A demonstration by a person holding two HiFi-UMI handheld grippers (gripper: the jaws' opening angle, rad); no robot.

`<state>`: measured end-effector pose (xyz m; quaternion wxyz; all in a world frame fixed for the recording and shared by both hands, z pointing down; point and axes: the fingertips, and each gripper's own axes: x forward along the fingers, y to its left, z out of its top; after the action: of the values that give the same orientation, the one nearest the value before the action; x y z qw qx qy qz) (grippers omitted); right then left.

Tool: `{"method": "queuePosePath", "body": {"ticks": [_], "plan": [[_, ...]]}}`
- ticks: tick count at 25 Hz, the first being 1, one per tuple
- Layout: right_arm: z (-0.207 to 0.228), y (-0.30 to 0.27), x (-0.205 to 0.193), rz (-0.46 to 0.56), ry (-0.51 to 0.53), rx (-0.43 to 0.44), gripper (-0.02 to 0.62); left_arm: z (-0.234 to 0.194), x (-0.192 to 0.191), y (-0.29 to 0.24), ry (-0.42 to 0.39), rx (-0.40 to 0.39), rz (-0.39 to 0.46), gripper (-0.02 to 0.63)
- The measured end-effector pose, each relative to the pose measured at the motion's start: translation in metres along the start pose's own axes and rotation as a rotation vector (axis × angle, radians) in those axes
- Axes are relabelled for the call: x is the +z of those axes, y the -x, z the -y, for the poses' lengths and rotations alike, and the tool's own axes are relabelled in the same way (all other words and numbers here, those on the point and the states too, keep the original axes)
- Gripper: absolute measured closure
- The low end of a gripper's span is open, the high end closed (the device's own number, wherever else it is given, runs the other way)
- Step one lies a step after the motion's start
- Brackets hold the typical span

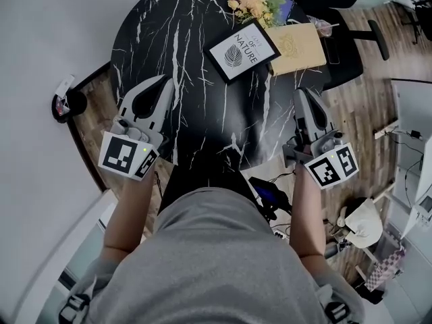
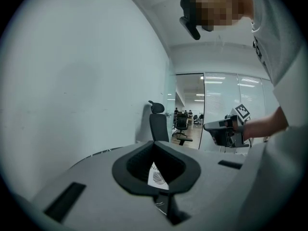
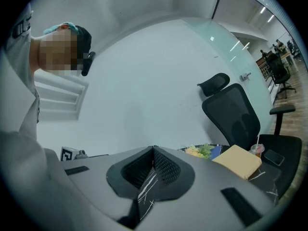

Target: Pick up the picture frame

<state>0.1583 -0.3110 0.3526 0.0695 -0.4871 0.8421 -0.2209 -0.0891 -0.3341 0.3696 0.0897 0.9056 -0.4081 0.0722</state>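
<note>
— Where's the picture frame (image 1: pixel 241 51)?

— Lying flat on the black marbled table (image 1: pixel 169 32), face up: a white print with a leaf inside a black border. It sits ahead of both grippers, in the space between the lines they point along, and somewhat closer to the right gripper (image 1: pixel 304 93) than to the left gripper (image 1: pixel 164 79). Neither touches it, and both are well apart from it.

— Are they holding anything?

— No. The left one's jaws are closed tip to tip with nothing caught. Through the hollow behind the tips I can just see the leaf print further on. The right one's jaws are pressed together too, and only the table's white veins show through its hollow.

— How are they held?

— One in each hand, pointing away from the person, roughly level, above the table's near side. The left one is over the near left part. The right one is over the near right rim, with the wooden floor (image 1: pixel 364 113) just to its right.

— What's around the frame?

— Past it, further from both grippers, there's a bunch of yellow flowers (image 1: pixel 251 2). On the right gripper's side a tan book (image 1: pixel 297 48) lies right up against the frame's corner, though I can't tell whether they touch. Beyond the book stands a black office chair (image 1: pixel 351 39), and near the book's far end there's a cup with a straw (image 3: pixel 257 149).
</note>
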Motion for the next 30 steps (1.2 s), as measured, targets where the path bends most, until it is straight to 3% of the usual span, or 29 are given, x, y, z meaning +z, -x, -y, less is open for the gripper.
{"method": "queuePosePath", "body": {"ticks": [19,24,30], "plan": [[0.052,-0.042,-0.062,-0.029,-0.184,-0.086,0.569,-0.007,-0.042,-0.036,0.051,-0.055,-0.067,0.6],[0.06,-0.061,-0.109,-0.115,-0.323,-0.059,0.568,-0.005,-0.048,-0.043,0.058,-0.074,-0.076,0.6],[0.08,-0.07,-0.149,-0.186,-0.394,-0.099,0.566,-0.006,-0.054,-0.045,0.064,-0.077,-0.089,0.6]]}}
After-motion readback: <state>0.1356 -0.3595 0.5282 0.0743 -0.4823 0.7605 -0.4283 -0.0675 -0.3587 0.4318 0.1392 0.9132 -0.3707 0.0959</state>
